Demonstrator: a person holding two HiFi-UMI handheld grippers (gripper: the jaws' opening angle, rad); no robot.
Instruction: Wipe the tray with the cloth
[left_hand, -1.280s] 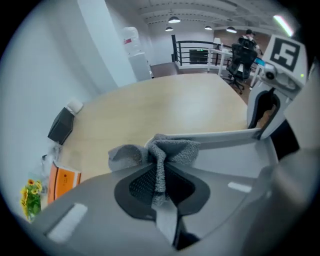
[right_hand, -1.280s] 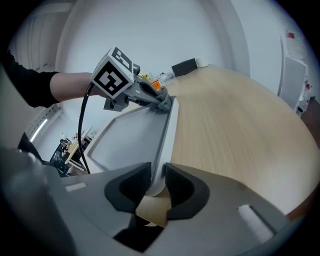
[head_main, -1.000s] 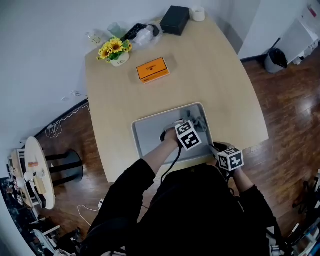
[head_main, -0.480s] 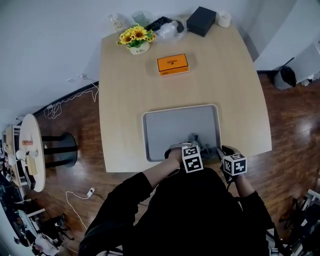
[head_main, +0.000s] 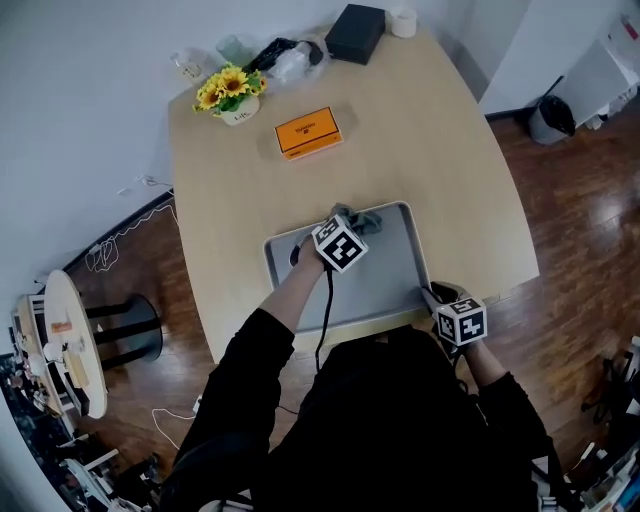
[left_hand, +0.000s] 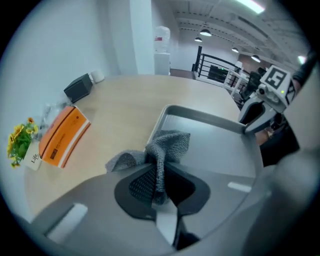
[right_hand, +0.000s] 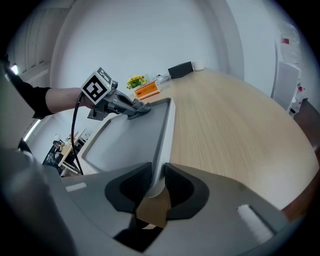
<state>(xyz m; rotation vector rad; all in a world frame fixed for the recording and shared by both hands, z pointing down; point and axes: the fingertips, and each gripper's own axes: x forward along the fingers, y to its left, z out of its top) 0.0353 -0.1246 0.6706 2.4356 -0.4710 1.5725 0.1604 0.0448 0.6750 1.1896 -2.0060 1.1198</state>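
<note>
A grey tray (head_main: 385, 282) lies on the wooden table near its front edge. My left gripper (head_main: 352, 222) is shut on a grey knitted cloth (head_main: 362, 217) and holds it at the tray's far rim. In the left gripper view the cloth (left_hand: 169, 143) bunches between the jaws of the left gripper (left_hand: 160, 171) at the tray's (left_hand: 220, 150) corner. My right gripper (head_main: 432, 296) is at the tray's near right corner. In the right gripper view the right gripper (right_hand: 156, 175) is shut on the tray's rim (right_hand: 167, 132), with the left gripper (right_hand: 134, 108) far across the tray.
An orange box (head_main: 308, 134), a pot of sunflowers (head_main: 232, 97), clear bags (head_main: 288, 62), a black box (head_main: 355, 33) and a tape roll (head_main: 402, 22) stand at the table's far end. A bin (head_main: 550, 118) is on the floor at right, a round side table (head_main: 75, 340) at left.
The left gripper has dragged the cloth from the tray's near edge up to its far rim. The right gripper stays on the near right corner.
</note>
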